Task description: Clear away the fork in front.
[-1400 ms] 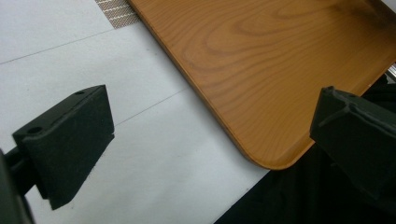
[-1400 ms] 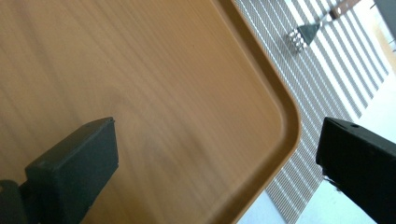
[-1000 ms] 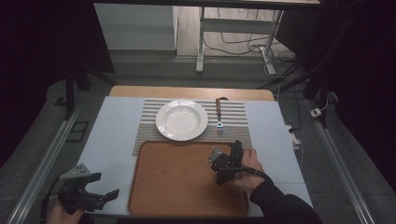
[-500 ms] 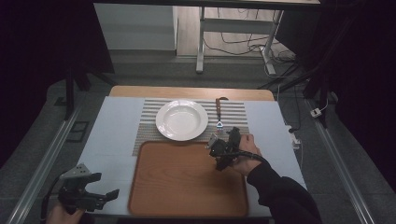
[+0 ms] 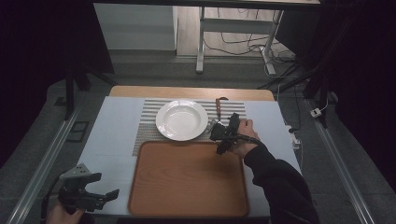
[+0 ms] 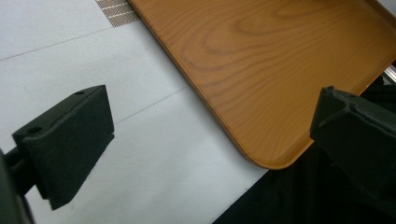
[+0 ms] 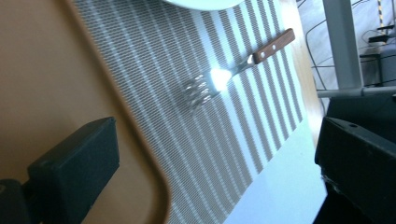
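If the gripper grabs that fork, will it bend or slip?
The fork looks stiff: shiny metal tines, wooden handle, so it probably won't bend. It lies flat on the striped mat, so the open right gripper may find it hard to get under. The glossy metal could slip; the handle likely grips better.

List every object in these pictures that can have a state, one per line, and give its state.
Plate: upright on the striped placemat, empty.
Fork: lying flat on the placemat, ungripped.
Wooden tray: flat on the table, empty.
Left gripper: open, holding nothing.
Right gripper: open, holding nothing, near the fork.
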A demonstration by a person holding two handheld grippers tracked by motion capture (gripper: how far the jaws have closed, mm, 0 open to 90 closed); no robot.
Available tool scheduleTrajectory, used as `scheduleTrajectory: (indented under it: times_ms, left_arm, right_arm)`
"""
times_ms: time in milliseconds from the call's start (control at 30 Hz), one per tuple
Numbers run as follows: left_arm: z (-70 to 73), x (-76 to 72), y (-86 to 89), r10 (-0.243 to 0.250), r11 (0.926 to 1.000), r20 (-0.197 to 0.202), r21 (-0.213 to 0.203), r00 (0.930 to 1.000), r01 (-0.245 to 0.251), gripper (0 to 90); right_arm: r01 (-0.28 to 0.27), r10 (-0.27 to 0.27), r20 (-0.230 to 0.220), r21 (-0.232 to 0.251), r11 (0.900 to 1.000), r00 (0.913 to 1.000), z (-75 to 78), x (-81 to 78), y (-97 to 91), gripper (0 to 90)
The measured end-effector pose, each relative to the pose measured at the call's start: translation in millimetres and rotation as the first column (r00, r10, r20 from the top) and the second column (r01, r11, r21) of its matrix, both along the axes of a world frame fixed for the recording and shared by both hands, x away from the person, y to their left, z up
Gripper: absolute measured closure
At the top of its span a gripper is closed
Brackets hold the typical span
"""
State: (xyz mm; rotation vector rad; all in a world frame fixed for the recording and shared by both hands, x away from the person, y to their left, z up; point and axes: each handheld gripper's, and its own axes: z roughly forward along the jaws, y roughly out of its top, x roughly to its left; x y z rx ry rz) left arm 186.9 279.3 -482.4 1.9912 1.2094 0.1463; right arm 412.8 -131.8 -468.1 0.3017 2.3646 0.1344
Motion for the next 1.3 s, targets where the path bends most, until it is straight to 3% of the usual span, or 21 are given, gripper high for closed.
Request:
scheduleTrajectory:
  times_ms: [100,133,167,433,467,500,567,600,633,733,767,800,867,933,967,1100,1167,1200,1233,1267,1300]
  left_arm:
    - [0.0,-0.1,0.0,-0.001,1.0,0.0,0.0,1.0,0.001,0.0]
    - [0.0,-0.1,0.0,-0.001,1.0,0.0,0.0,1.0,0.001,0.0]
    - [0.0,-0.1,0.1,-0.001,1.0,0.0,-0.001,1.0,0.001,0.0]
    - [-0.1,-0.7,0.9,0.001,1.0,-0.002,-0.008,1.0,-0.002,0.0]
    - [-0.1,-0.7,0.9,0.001,1.0,-0.002,-0.008,1.0,-0.002,0.0]
    - [-0.1,-0.9,1.1,0.001,1.0,-0.002,-0.008,1.0,-0.001,0.0]
    - [-0.1,-0.9,1.1,0.001,1.0,-0.002,-0.008,1.0,-0.001,0.0]
    - [-0.1,-0.9,1.1,0.0,1.0,-0.002,-0.008,1.0,0.0,0.0]
    - [-0.1,-1.0,1.1,0.0,1.0,-0.002,-0.007,1.0,0.0,0.0]
    - [-0.1,-0.9,1.1,0.001,1.0,-0.002,-0.008,1.0,-0.001,0.0]
    - [-0.1,-0.9,1.1,0.001,1.0,-0.002,-0.008,1.0,-0.001,0.0]
    - [-0.1,-0.9,1.0,0.001,1.0,-0.002,-0.008,1.0,-0.001,0.0]
    - [-0.1,-0.8,1.0,0.001,1.0,-0.003,-0.007,1.0,-0.001,0.0]
    - [-0.1,-0.8,1.0,0.001,1.0,-0.003,-0.007,1.0,-0.001,0.0]
    - [-0.1,-0.9,1.0,0.0,1.0,-0.002,-0.007,1.0,0.0,0.0]
    - [0.0,-0.9,1.0,0.0,1.0,-0.001,-0.004,1.0,0.0,0.0]
    - [0.0,-1.0,1.0,0.0,1.0,-0.002,-0.006,1.0,0.0,0.0]
    - [-0.1,-1.0,1.0,0.0,1.0,-0.002,-0.007,1.0,0.0,0.0]
    - [-0.1,-0.9,1.0,0.0,1.0,-0.002,-0.006,1.0,0.0,0.0]
    - [0.0,-0.8,1.1,-0.001,1.0,-0.001,-0.005,1.0,0.001,0.0]
    - [-0.1,-0.9,0.9,0.0,1.0,-0.002,-0.006,1.0,0.0,0.0]
  right_arm:
    - [-0.005,0.005,0.012,-0.029,0.9996,0.9999,-2.0,8.4,3.3,0.7]
    - [-0.018,0.018,-0.011,-0.022,0.9996,0.9998,-3.0,12.2,3.8,0.9]
    - [-0.015,0.016,0.019,-0.039,0.9991,0.9997,-5.2,14.2,5.1,1.2]
    - [-0.016,0.02,0.029,-0.116,0.9931,0.9994,-25.4,31.2,12.1,6.0]
    - [-0.035,0.037,0.013,-0.117,0.9925,0.9992,-27.4,33.8,12.1,7.0]
    - [-0.028,0.034,0.037,-0.142,0.9894,0.9987,-29.8,33.7,12.9,8.1]
    - [-0.022,0.028,0.041,-0.159,0.9871,0.9988,-34.3,34.7,13.5,10.5]
    - [-0.047,0.05,0.017,-0.147,0.9881,0.9986,-36.7,37.3,12.5,12.5]
    - [-0.042,0.053,0.053,-0.177,0.9833,0.9972,-38.3,36.8,13.1,14.5]
    - [-0.047,0.061,0.066,-0.187,0.9813,0.996,-44.5,36.6,13.1,23.5]
    - [-0.082,0.095,0.067,-0.18,0.9804,0.9933,-47.7,38.6,11.7,27.9]
    - [-0.082,0.097,0.07,-0.186,0.9792,0.9929,-49.5,38.1,11.8,31.4]
    - [-0.082,0.104,0.089,-0.222,0.9716,0.9906,-50.6,36.5,13.1,37.6]
    - [-0.097,0.122,0.107,-0.213,0.9723,0.9867,-55.5,36.5,13.2,44.1]
    - [-0.093,0.122,0.111,-0.233,0.9679,0.9864,-56.3,35.5,14.3,48.0]
    - [-0.111,0.145,0.126,-0.242,0.9639,0.9815,-65.1,32.1,16.4,65.7]
    - [-0.105,0.155,0.185,-0.254,0.9614,0.9705,-71.1,28.8,16.7,73.6]
    - [-0.106,0.157,0.178,-0.265,0.9585,0.9714,-72.5,27.9,16.9,78.5]
    - [-0.12,0.146,0.081,-0.265,0.9568,0.9859,-70.7,28.8,17.4,84.1]
    - [-0.123,0.171,0.15,-0.284,0.951,0.9737,-73.1,27.0,17.2,87.8]
    - [-0.116,0.168,0.165,-0.284,0.9518,0.9719,-74.0,25.2,16.9,88.3]
